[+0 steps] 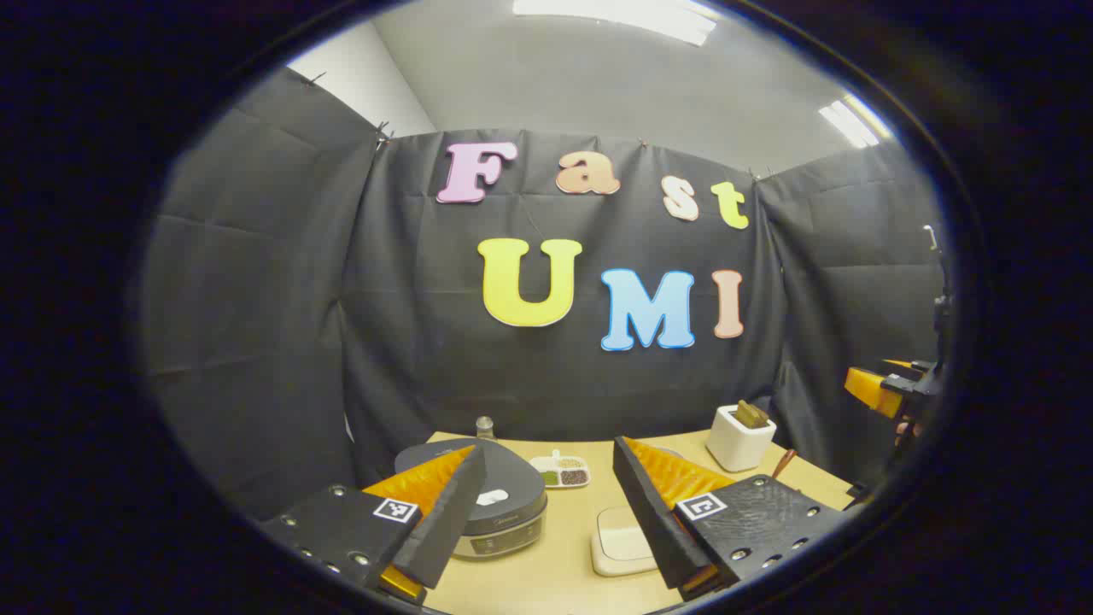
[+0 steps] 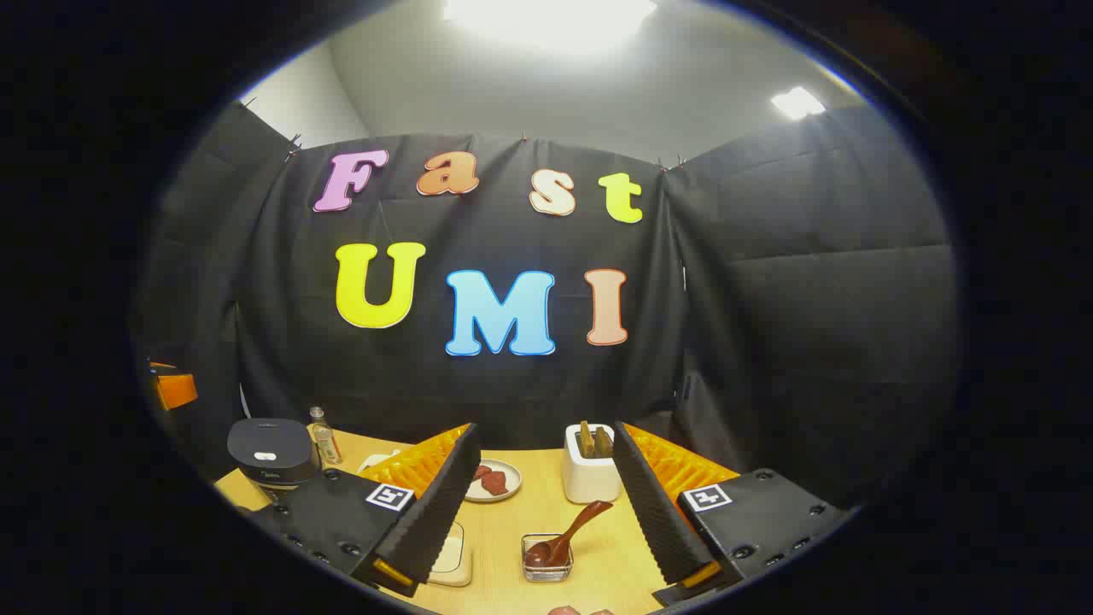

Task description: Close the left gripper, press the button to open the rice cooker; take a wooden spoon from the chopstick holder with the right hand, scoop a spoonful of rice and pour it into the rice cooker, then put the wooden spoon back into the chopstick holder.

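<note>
Spread wide at the bottom of each view, the left tool (image 1: 546, 504) and right tool (image 2: 546, 504) hold nothing. Lower left, the rice cooker (image 1: 499, 504) sits lid down, so nothing seems started. Wooden spoons stand in the white chopstick holder (image 2: 591, 477) on the tan table (image 2: 512, 530); another spoon (image 2: 565, 536) rests in a glass dish.

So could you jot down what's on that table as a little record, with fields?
cooker: lid shut, table's left end
bottle: beside the cooker
holder: white, utensils standing in it
spoon: bowl resting in a small clear dish, handle tilted up
plate: reddish pieces on it
left gripper: open, above the table
right gripper: open, empty
</note>
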### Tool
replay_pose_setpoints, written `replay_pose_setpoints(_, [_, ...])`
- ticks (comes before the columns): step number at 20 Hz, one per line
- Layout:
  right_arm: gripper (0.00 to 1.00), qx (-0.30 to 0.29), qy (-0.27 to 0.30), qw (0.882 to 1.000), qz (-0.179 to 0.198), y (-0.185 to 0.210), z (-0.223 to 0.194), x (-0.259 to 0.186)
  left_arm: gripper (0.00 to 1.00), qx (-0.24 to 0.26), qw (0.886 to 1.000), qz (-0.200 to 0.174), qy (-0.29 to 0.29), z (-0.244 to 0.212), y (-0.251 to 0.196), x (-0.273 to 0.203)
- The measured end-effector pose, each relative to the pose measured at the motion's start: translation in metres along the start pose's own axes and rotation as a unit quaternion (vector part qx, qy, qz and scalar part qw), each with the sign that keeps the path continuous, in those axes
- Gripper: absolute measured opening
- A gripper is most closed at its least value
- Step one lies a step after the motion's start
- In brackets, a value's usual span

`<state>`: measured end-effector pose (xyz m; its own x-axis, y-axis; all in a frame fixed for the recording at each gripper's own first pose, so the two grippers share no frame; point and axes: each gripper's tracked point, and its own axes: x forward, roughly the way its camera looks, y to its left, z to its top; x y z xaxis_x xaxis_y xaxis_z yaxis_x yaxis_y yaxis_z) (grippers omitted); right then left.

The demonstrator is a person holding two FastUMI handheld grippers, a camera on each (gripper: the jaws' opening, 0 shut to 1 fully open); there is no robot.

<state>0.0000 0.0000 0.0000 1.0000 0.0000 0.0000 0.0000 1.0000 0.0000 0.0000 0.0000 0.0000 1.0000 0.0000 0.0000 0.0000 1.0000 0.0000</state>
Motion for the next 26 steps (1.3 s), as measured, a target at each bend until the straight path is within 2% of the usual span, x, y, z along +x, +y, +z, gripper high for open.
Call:
replay_pose_setpoints(6, [0.97, 0.018, 0.005, 1.000, -0.003, 0.004, 0.002, 0.002, 0.95, -0.002, 1.000, 0.000, 0.012, -0.009, 0.011, -0.004])
replay_pose_setpoints(12, [0.97, 0.004, 0.020, 1.000, 0.014, 0.018, -0.006, -0.003, 0.95, -0.007, 1.000, 0.008, 0.016, -0.016, 0.017, -0.011])
replay_pose_setpoints(26, [0.97, 0.001, 0.040, 0.999, 0.024, 0.028, -0.023, -0.017, 0.94, -0.007, 0.999, 0.015, 0.044, -0.040, 0.023, -0.031])
